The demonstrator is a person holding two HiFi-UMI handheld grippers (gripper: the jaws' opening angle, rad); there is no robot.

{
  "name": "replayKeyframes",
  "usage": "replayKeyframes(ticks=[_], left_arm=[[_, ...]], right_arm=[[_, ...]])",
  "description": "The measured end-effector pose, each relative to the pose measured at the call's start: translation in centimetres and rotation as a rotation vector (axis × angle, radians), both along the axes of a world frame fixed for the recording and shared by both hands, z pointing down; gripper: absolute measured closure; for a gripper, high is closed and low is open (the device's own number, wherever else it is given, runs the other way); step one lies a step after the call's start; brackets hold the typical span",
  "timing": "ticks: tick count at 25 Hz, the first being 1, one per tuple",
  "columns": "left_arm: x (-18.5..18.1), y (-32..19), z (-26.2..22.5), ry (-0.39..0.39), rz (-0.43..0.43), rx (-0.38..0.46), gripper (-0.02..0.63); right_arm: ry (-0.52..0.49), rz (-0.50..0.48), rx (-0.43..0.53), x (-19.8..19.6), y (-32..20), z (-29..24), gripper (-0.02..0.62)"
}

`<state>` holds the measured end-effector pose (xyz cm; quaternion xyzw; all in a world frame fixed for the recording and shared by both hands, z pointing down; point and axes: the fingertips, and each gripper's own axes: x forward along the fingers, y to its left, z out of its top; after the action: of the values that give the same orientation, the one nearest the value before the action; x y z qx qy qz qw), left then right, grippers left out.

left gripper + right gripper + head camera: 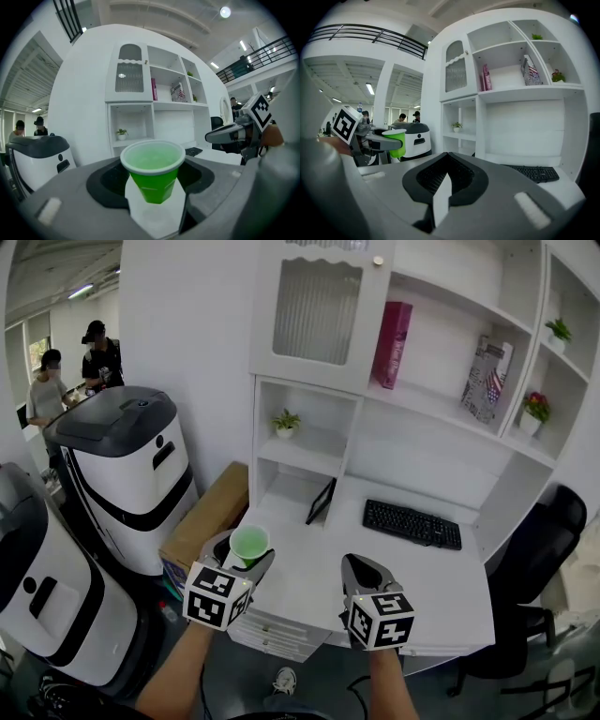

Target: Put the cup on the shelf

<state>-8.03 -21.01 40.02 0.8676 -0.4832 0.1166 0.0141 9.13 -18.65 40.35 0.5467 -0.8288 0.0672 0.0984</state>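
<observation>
In the head view, no words can be read: the print on the pink book (392, 344) and the striped book (486, 378) is too small, and only black and white squares are seen on the two cubes (217, 596). One green cup (249, 544) is held upright by the left gripper (246, 563), in the air over the front left edge of the white desk (441, 596) and in front of the shelf unit (309, 454). The cup's lower part is hidden by the jaws. The right gripper (361, 566) is held beside it over the desk. One keyboard (412, 523), one dark frame (321, 502), three small plants (286, 423) and two books are counted. Two white and grey machines (127, 474) are seen at the left, with two people (101, 354) far behind. A black chair (539, 554) is cut off at the right edge. In the left gripper view, the cup's white rim and green wall are seen between the jaws, which are pressed on its sides. No label is seen on it. In the right gripper view, the jaws are seen closed together with nothing between them, and the cup is seen small at the left.
</observation>
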Motion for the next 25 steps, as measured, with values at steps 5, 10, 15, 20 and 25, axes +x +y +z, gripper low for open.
replayKeyframes(ticks=[5,10,15,20,25], left_arm=[[0.4,-4.1,-0.5,-0.002,-0.01,0.0,0.293],[1.1,-7.8,-0.9,-0.002,-0.016,-0.001,0.293],[2.1,-11.1,-0.7,-0.004,-0.02,-0.01,0.293],[3.2,-14.1,-1.0,-0.009,-0.021,-0.01,0.293],[4.5,-16.7,-1.1,-0.014,-0.012,-0.01,0.293]], right_arm=[[0.001,-0.016,0.001,0.3,-4.1,-0.5,0.572],[-0.009,-0.025,-0.008,0.9,-8.0,-0.6,0.572],[-0.014,-0.032,-0.012,1.7,-11.5,-0.9,0.572],[-0.017,-0.036,-0.004,2.6,-14.5,-1.3,0.572],[-0.03,-0.033,0.0,3.5,-17.1,-1.4,0.572]])
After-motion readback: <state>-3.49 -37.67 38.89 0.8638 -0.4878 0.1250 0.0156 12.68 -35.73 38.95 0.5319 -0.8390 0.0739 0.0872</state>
